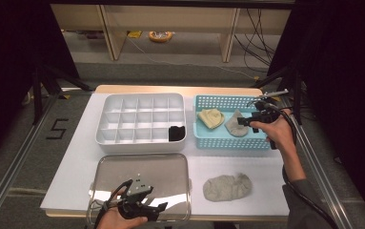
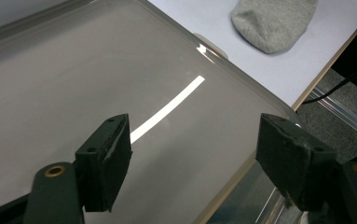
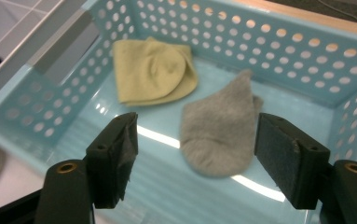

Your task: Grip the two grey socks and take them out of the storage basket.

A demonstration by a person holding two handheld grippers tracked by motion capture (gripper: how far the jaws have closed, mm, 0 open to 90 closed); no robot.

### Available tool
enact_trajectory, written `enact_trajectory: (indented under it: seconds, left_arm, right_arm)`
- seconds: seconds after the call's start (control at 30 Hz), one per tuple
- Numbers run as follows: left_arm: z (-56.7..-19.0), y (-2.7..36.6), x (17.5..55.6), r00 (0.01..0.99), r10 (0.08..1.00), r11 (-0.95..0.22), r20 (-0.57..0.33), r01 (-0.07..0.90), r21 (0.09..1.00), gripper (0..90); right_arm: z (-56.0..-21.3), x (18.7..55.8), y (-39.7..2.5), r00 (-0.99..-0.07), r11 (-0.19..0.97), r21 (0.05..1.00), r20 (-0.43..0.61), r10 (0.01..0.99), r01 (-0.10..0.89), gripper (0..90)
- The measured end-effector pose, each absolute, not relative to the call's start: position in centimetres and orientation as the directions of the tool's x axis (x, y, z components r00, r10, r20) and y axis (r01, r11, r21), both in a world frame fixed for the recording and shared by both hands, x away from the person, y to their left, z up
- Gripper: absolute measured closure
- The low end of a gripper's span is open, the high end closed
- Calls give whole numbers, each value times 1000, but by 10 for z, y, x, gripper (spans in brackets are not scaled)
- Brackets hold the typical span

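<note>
White table (image 1: 75, 162) carries white box with little squares (image 1: 142, 119), blue basket (image 1: 230, 123), shiny tray (image 1: 142, 183), grey sock (image 1: 227, 187).

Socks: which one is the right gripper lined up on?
The grey sock inside the blue basket, lying between the open right gripper fingers. The yellow sock lies farther off; the other grey sock lies on the table.

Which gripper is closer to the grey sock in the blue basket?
Right. The right gripper hangs open just above the grey sock; the left gripper is far off, over the metal tray.
</note>
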State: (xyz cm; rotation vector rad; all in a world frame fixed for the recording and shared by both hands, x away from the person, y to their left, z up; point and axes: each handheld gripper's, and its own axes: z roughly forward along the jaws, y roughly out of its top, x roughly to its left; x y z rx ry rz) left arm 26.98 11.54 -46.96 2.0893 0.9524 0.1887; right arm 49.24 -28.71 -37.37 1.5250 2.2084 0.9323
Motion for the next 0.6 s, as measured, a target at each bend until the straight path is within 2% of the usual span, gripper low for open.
enact_trajectory:
  seconds: [0.1, 0.2, 0.23, 0.43, 0.47, 0.5, 0.6]
  left_arm:
    - [-470, 118, 269, 706, 688, -394, -168, 558, 730, 255]
    - [-470, 119, 267, 695, 693, -372, -190, 571, 732, 255]
    - [-469, 121, 268, 700, 691, -378, -179, 562, 735, 256]
    - [-466, 122, 267, 706, 686, -382, -175, 554, 740, 259]
    - [-466, 122, 267, 706, 686, -382, -175, 554, 740, 259]
    - [-467, 121, 267, 705, 685, -372, -185, 556, 743, 259]
    - [-467, 120, 266, 702, 685, -369, -194, 564, 738, 260]
  right_arm:
    - [-380, 511, -287, -387, 232, 655, 100, 917, 719, 351]
    - [-388, 529, -288, -389, 261, 650, 58, 919, 714, 377]
    - [-391, 536, -286, -362, 241, 622, 72, 929, 745, 390]
    - [-403, 559, -287, -358, 275, 583, 29, 933, 765, 430]
    - [-403, 559, -287, -358, 275, 583, 29, 933, 765, 430]
    - [-405, 563, -283, -333, 260, 544, 38, 942, 798, 439]
    - [-409, 566, -278, -305, 226, 539, 61, 950, 811, 445]
